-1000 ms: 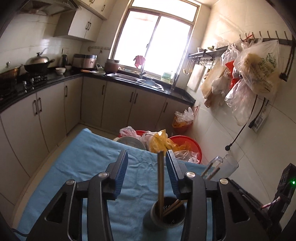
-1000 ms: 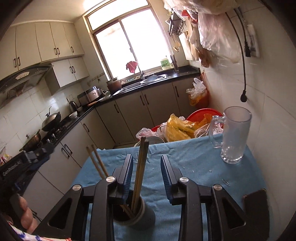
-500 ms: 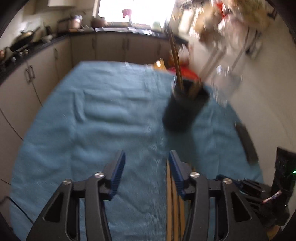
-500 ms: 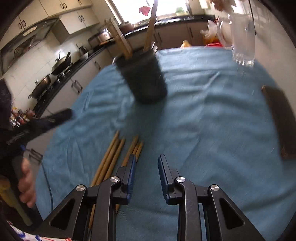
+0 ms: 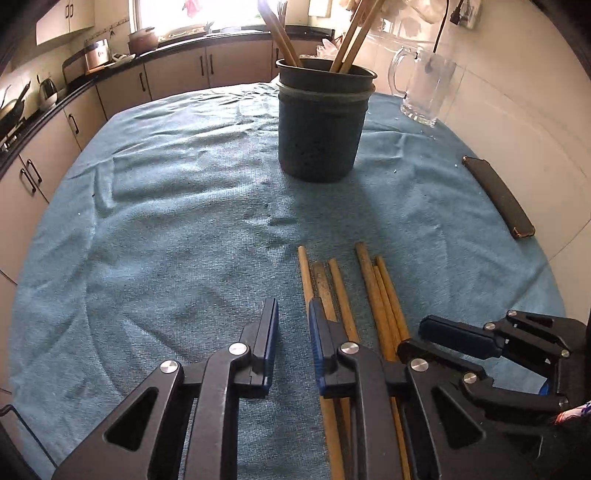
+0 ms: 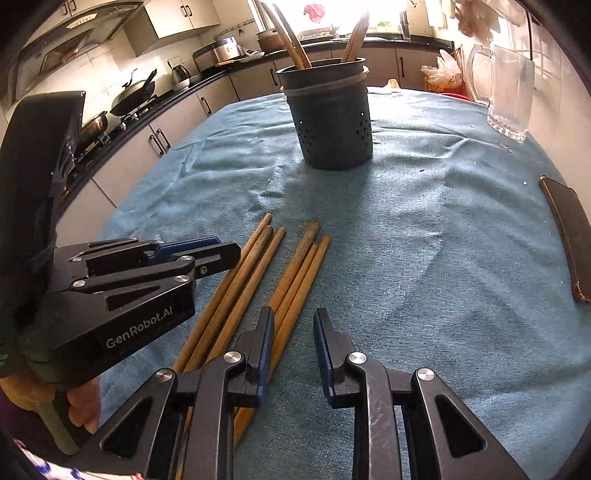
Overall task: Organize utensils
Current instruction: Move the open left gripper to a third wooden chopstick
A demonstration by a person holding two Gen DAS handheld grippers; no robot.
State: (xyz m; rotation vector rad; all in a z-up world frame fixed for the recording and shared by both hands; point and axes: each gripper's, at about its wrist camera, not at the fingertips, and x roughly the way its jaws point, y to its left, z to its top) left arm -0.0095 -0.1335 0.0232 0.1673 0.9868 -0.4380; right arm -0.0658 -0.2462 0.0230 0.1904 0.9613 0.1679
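1. Six chopsticks (image 5: 347,295) lie side by side on the desk (image 5: 166,221), long axes pointing toward the holder (image 5: 321,122).
2. Left tongs (image 5: 291,332): closing, nothing between; chopsticks just right.
3. Right tongs (image 6: 293,343): narrowly apart, empty; chopsticks just left.

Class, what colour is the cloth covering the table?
Blue terry cloth, clearest in the right wrist view.

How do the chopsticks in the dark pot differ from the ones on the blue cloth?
The chopsticks in the pot stand leaning against its rim; the chopsticks on the cloth lie flat, side by side. Those in the pot sit at the far end of the table; the loose ones lie near both grippers. All look like plain brown wood.
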